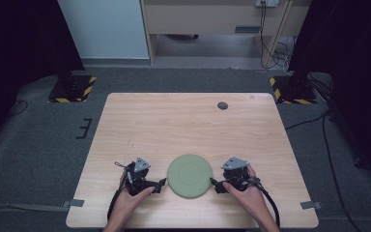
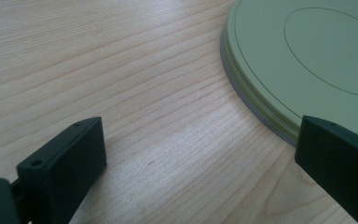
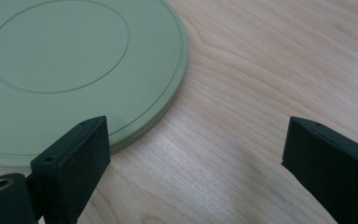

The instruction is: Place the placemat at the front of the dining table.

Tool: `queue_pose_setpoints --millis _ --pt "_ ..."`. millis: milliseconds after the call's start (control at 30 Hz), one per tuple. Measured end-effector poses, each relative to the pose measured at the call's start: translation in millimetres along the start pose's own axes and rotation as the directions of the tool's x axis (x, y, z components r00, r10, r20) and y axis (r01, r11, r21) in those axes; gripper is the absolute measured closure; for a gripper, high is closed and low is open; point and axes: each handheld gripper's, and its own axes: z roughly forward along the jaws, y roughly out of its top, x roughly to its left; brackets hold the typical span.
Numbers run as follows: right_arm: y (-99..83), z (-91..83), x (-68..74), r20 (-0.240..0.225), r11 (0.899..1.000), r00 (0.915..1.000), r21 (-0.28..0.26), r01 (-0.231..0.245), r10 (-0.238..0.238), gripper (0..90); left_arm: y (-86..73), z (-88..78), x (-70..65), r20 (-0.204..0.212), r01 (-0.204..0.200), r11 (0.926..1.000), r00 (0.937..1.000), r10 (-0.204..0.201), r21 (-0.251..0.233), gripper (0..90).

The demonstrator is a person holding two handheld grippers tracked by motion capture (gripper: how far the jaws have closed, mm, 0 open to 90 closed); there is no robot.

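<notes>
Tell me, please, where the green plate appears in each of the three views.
High view: green plate low centre, between left gripper and right gripper.
Left gripper view: upper right.
Right gripper view: upper left.
Shared landmark: the plate's engraved inner ring.

Soft overhead light falls evenly on the wooden table [image 1: 183, 125], while the room's sides sink into darkness. Close up, the wood shows a pale sheen and the near jaws blur.
</notes>
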Motion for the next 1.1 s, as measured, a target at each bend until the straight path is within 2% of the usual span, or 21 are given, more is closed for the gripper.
queue_pose_setpoints --millis 367,500,533,700,933,1100 --pt "0.0 0.9 0.0 0.003 1.0 1.0 0.002 -0.003 0.003 5.8 1.3 2.8 -7.8 0.008 -0.025 0.9997 0.9997 0.025 0.008 1.5" --pt "0.4 1.3 0.1 0.01 1.0 0.9999 0.007 -0.01 0.01 5.0 2.3 4.7 -10.6 -0.014 -0.039 0.9991 0.9991 0.039 0.019 1.5" --pt "0.8 1.4 0.7 0.018 1.0 0.9998 0.007 -0.008 0.008 4.8 2.8 5.4 -11.2 -0.026 -0.038 0.9991 0.9989 0.039 0.02 0.1" --pt "2.1 1.8 1.9 0.035 1.0 0.9994 0.009 -0.008 0.007 4.9 3.2 5.9 -10.8 -0.029 -0.031 0.9993 0.9991 0.032 0.019 0.1" --pt "5.0 4.9 1.4 0.074 0.999 0.9966 0.01 -0.037 0.036 4.1 6.0 8.7 -8.8 -0.044 -0.019 0.9997 0.9988 0.02 0.016 0.1" --pt "6.5 6.0 3.1 0.104 0.999 0.9938 0.003 -0.039 0.038 4.9 6.7 9.3 -8.1 -0.049 -0.007 0.9999 0.9988 0.008 0.014 0.8"
